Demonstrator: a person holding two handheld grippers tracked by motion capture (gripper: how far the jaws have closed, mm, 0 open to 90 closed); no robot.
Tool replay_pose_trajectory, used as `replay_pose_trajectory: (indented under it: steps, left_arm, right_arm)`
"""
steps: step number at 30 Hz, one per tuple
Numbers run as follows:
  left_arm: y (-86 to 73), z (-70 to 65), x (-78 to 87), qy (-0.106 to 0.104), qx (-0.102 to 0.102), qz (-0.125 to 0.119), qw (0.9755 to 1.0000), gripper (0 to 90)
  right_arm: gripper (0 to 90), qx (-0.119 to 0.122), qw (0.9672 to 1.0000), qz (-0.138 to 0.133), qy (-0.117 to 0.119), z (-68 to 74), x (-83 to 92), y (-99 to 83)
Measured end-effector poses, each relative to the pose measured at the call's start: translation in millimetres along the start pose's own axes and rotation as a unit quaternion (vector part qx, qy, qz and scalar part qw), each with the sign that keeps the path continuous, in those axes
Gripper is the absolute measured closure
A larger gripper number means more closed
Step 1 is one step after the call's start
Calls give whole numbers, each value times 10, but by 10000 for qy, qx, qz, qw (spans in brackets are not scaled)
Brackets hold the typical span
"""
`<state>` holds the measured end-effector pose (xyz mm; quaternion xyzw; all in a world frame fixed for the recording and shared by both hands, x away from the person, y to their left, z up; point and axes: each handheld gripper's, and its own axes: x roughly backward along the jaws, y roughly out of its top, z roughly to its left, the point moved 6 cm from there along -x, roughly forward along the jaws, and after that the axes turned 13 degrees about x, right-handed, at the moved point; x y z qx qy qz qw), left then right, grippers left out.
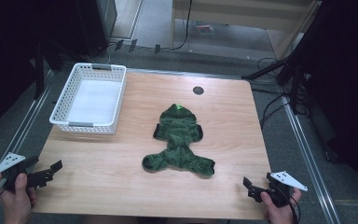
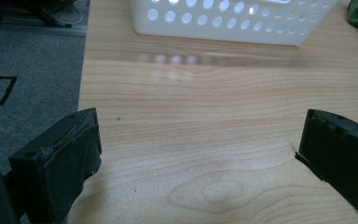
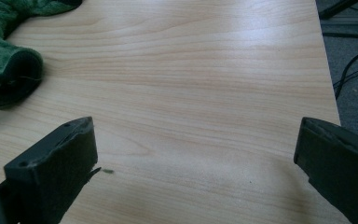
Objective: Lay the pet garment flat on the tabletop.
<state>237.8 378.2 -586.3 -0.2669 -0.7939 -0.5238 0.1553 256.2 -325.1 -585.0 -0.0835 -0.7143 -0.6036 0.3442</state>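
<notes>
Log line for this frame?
left gripper: open, empty | right gripper: open, empty | green garment: mid-table, untouched | white basket: empty

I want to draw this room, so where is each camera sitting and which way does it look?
High view: above the person's side, looking forward and down at the table, with both hands and the left gripper and right gripper.
Left gripper view: rides that gripper, facing the white basket, its open jaws below.
Right gripper view: rides that gripper, facing the table's edge, open jaws below.
All three share the green garment.
</notes>
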Motion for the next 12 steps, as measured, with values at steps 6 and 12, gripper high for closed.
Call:
replay_pose_trajectory:
  steps: [6,12]
  left_arm:
    - [5,-7,-1,-76,-14,-12,10000,0]
    - [3,-7,-10,-120,21,49,9999,1]
  right_arm:
    - [0,11,10000,86,-29,-2,-17,-4]
    - [0,-13,9999,149,-55,-12,-23,-10]
